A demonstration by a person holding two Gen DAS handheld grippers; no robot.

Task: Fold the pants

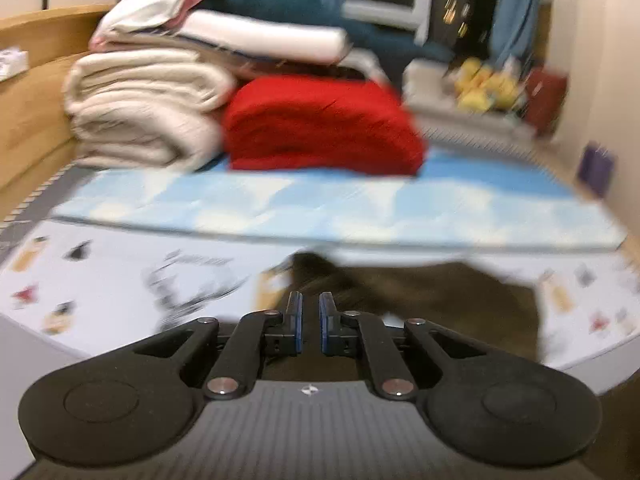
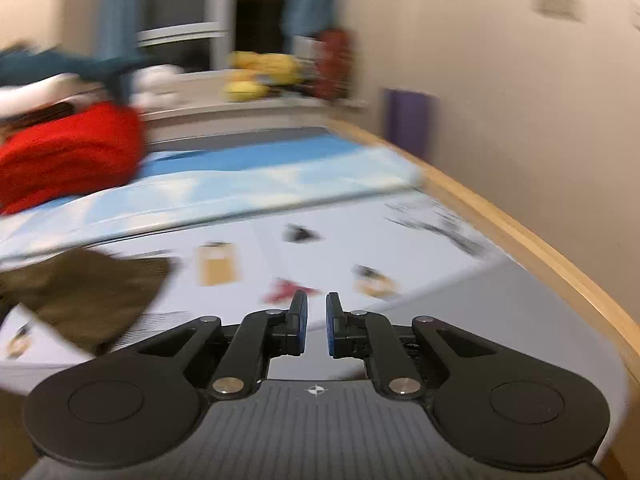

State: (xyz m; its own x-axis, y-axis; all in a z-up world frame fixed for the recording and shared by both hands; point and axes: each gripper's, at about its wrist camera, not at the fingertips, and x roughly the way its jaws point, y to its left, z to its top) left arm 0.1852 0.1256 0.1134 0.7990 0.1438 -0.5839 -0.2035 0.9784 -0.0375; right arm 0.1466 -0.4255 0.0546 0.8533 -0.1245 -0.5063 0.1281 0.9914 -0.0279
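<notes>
Two grippers show, one in each wrist view, and both pictures are blurred. The left gripper (image 1: 311, 312) hangs just above the brown pants (image 1: 440, 300), its blue-padded fingers (image 1: 296, 312) standing a narrow gap apart with no cloth seen between them, so it looks released. The pants lie bunched on a white printed sheet (image 1: 120, 280) near the front edge of the bed, stretching to the right of the gripper.

The right gripper (image 2: 317, 316) is over the bare sheet (image 2: 400, 248), its fingers likewise a small gap apart and holding nothing. In this view the pants (image 2: 80, 292) lie well off to its left.

Behind the pants lies a blue and white mat (image 1: 320, 208). On the mat sit a red folded blanket (image 1: 320, 128) and, touching its left side, a stack of cream blankets (image 1: 140, 112). A wooden bed frame (image 2: 520, 232) runs along the right edge by the wall.
</notes>
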